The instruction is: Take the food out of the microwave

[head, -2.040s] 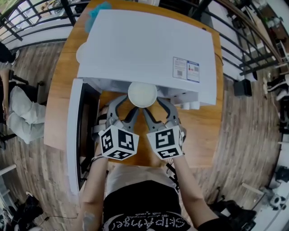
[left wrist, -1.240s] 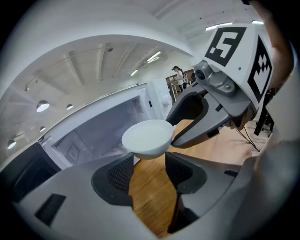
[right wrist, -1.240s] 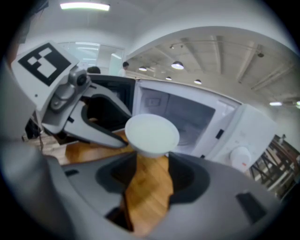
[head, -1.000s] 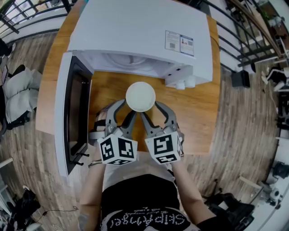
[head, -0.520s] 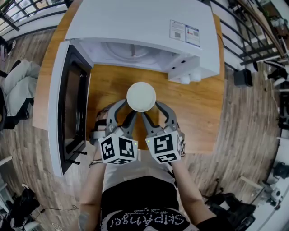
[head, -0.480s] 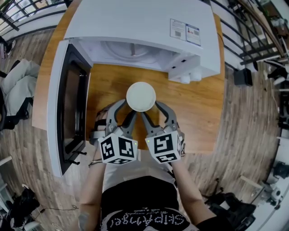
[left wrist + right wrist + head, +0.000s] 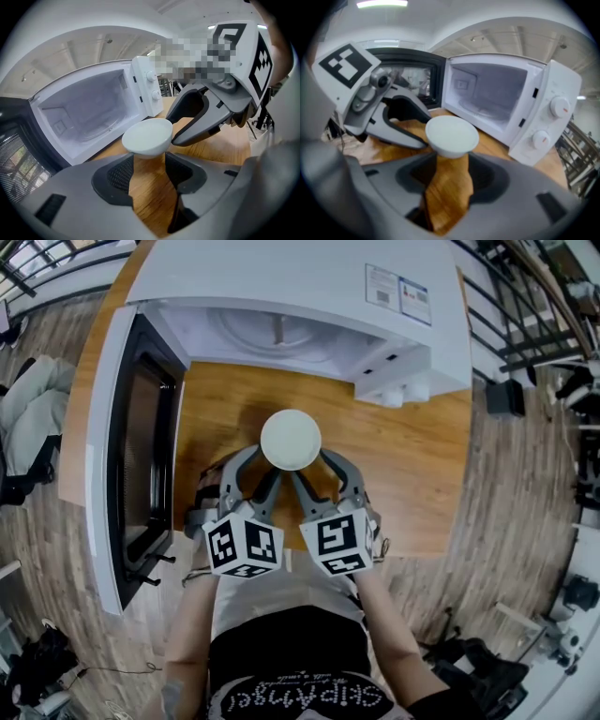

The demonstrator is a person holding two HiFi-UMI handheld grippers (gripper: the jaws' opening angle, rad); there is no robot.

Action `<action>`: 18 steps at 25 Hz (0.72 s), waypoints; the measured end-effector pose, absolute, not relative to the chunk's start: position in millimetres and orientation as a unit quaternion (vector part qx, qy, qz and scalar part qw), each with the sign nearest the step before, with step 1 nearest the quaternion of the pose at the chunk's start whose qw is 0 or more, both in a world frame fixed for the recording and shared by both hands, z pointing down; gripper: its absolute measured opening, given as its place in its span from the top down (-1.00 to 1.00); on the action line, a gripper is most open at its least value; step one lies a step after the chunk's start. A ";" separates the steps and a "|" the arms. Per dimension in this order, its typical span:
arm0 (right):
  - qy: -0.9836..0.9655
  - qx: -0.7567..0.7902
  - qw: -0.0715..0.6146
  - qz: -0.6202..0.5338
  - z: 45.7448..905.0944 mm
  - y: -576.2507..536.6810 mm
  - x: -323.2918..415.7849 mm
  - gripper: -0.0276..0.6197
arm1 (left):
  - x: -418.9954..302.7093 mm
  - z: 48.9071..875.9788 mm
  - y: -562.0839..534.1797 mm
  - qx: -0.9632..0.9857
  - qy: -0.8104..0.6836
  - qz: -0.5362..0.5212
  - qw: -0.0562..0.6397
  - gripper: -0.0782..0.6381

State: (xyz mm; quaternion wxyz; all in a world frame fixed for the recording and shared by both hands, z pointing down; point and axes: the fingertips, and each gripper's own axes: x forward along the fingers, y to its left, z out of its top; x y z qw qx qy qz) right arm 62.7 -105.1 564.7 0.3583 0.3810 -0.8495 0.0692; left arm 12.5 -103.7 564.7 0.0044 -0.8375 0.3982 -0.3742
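grip: left gripper and right gripper each clasped, jaws wide, the foot of one bowl | bowl: smooth, white, round, hung over the table, outside the microwave | table: grained orange wood | microwave: one, white, boxy, door open, two round knobs | room: plank floor, black railings

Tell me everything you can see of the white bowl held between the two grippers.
The white bowl is round, smooth and plain, ceramic or plastic by its look, with a wide rim narrowing to a small base. It sits upright and level. Its inside looks evenly white; no food can be made out. It hangs above the wooden table in front of the open microwave, carried by the left gripper and right gripper, whose jaws each clamp its lower part from opposite sides.
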 end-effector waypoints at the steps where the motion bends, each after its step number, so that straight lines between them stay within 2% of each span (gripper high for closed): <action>1: -0.849 0.380 0.359 0.070 566.2 -104.6 62.3 0.20 | 12.0 566.4 -103.0 -0.837 0.397 -0.375 0.004 0.12; 18: -0.851 0.366 0.371 0.062 587.1 -101.2 64.0 0.20 | 11.6 588.9 -97.1 -0.835 0.392 -0.386 -0.016 0.15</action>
